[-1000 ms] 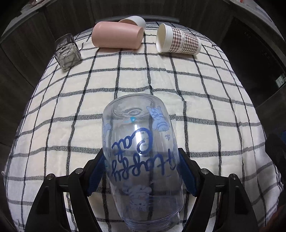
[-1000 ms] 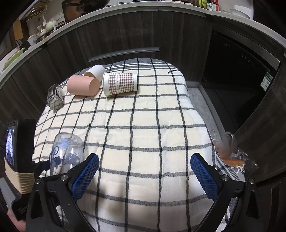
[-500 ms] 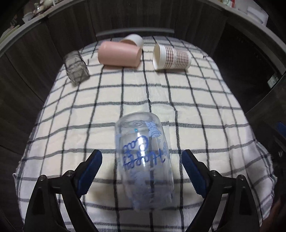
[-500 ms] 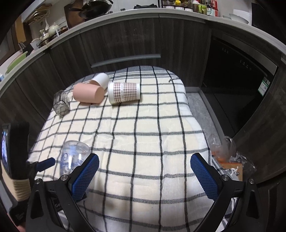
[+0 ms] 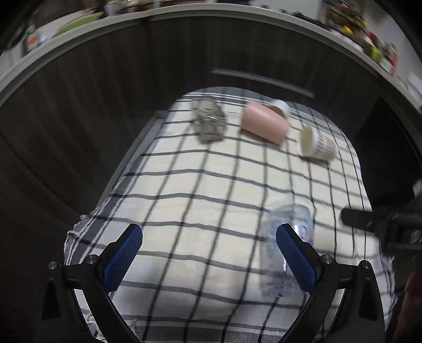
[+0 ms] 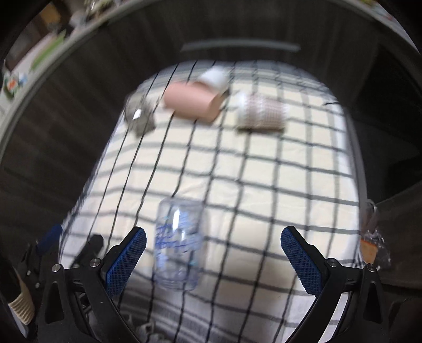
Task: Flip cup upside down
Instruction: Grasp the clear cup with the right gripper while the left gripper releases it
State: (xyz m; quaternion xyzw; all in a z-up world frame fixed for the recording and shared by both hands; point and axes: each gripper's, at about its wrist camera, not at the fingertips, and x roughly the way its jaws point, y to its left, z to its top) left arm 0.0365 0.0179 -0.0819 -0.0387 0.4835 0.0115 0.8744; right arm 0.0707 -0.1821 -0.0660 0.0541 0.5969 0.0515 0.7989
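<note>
Dim indoor light with soft, weak shadows. Both views show motion blur, stronger in the right wrist view, where the cups (image 6: 192, 103) at the far end smear. Fisheye distortion bows the cabinet edge (image 5: 184, 15) into an arc; corners vignette to black. A faint glint marks the clear cup (image 6: 179, 245).

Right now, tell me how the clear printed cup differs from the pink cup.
The clear printed cup stands on end near the front of the checked cloth; the pink cup lies on its side at the far end. The clear printed cup is see-through with blue print; the pink cup is opaque and plain. Both rest on the cloth, touched by neither gripper.
</note>
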